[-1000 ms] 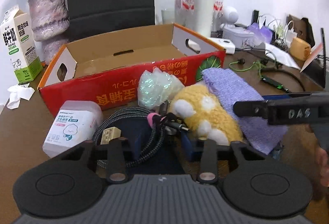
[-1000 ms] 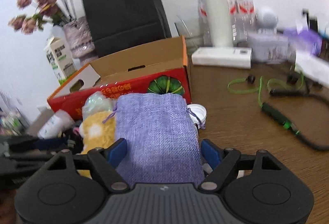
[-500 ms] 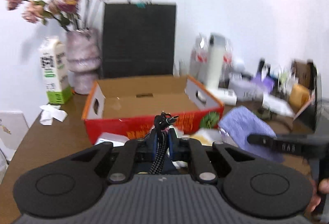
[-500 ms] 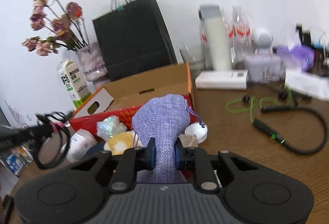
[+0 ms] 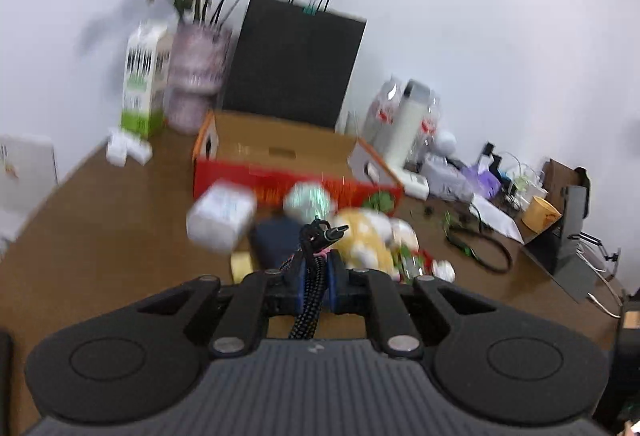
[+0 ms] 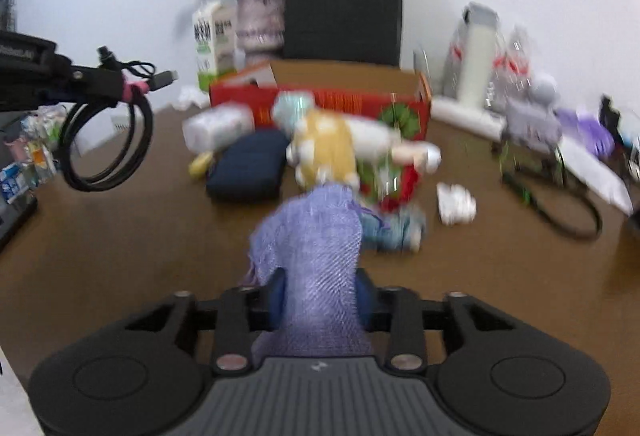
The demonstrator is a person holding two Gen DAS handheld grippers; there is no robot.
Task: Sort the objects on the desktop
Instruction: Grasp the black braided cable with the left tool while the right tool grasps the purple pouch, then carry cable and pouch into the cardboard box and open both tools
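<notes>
My left gripper (image 5: pixel 316 276) is shut on a black braided cable (image 5: pixel 310 300) and holds it up over the desk. In the right wrist view the same cable hangs in a coil (image 6: pixel 108 147) from the left gripper (image 6: pixel 92 79) at far left. The right gripper (image 6: pixel 322 292) has a purple cloth bag (image 6: pixel 316 236) between its blue pads, which still touch it while the jaws are opening. A yellow plush toy (image 6: pixel 326 151), a dark blue case (image 6: pixel 248 163) and a white wipes pack (image 5: pixel 220 215) lie before the red cardboard box (image 5: pixel 280 143).
A flower vase (image 5: pixel 196 75), milk carton (image 5: pixel 144 83) and black paper bag (image 5: pixel 296 63) stand behind the box. Bottles (image 6: pixel 476 55) and a green-black earphone cable (image 6: pixel 552 203) are on the right. Crumpled paper (image 6: pixel 456 203) lies near the plush. Bare brown desk (image 5: pixel 112 228) spreads on the left.
Both grippers closed and pulled back from the pile. The left one lifted the cable off the desk. The right one took the purple bag up and away from the plush.
</notes>
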